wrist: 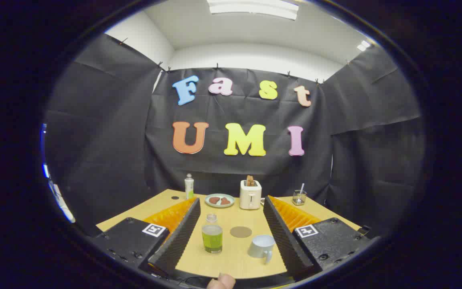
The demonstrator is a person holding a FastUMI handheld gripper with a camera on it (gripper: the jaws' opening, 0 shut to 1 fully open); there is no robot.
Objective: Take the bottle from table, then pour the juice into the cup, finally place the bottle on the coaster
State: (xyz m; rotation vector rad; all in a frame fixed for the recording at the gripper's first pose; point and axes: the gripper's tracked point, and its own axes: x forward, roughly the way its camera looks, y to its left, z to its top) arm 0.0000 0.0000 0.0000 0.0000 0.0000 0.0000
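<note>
Gripper (pixel 231 237) wide open, empty; bottle (pixel 212 238) btwn fingers.

We record two printed signs. The left marker (pixel 153 229), a square black-and-white coded pattern in a white border, stands on the top face of the housing behind the gripper's left finger. The right marker (pixel 306 231), of the same kind, stands on the housing behind the right finger. We read no letters or digits in either pattern. The gripper (pixel 231 202) has its fingers spread wide and touching nothing, with the juice bottle (pixel 212 239) standing between them. We read no text on the juice bottle. The slim bottle (pixel 189 186) beyond the fingers carries a pale band, too small for us to read.
</note>
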